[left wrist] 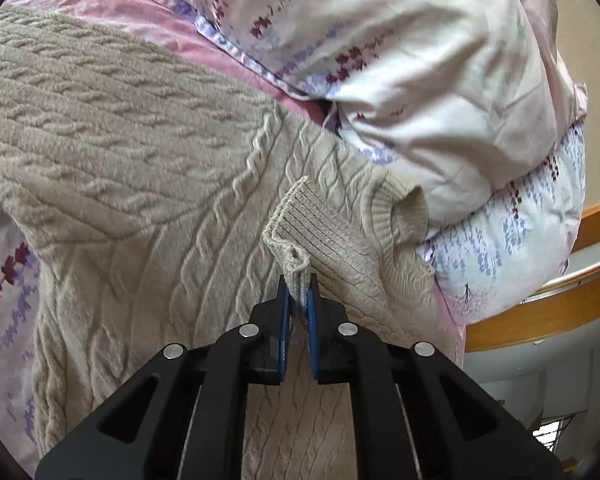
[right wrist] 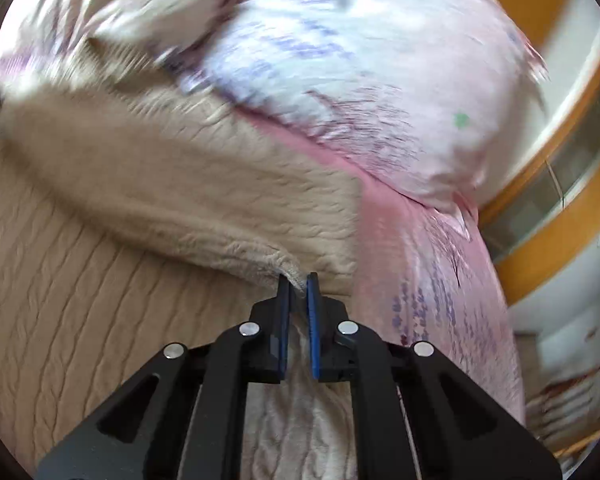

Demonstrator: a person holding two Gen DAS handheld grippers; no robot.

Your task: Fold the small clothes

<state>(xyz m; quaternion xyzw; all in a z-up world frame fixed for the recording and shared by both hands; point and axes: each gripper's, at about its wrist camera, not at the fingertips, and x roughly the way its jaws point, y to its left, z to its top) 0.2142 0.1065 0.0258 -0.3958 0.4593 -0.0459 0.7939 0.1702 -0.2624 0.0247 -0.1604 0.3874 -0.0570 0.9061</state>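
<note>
On the bed: beige cable-knit sweater (left wrist: 132,168) spread over pink floral sheet (left wrist: 4,280), body reaching far to the left.
Left gripper (left wrist: 299,292): clenched on ribbed sleeve cuff (left wrist: 300,236), cuff raised over the sweater's chest just beside the ribbed collar (left wrist: 400,216).
Right gripper (right wrist: 299,290): clamped on a folded sweater edge (right wrist: 288,268); picture blurred, exact part hard to tell.
Edges: mattress side dropping off at right, with wooden frame (left wrist: 540,312) curving beyond it.
Open room: flat knit on the left and below both grippers.
In the way: bunched floral duvet (left wrist: 420,80) heaped just behind the collar, touching the sweater's upper edge and crowding the far side.
</note>
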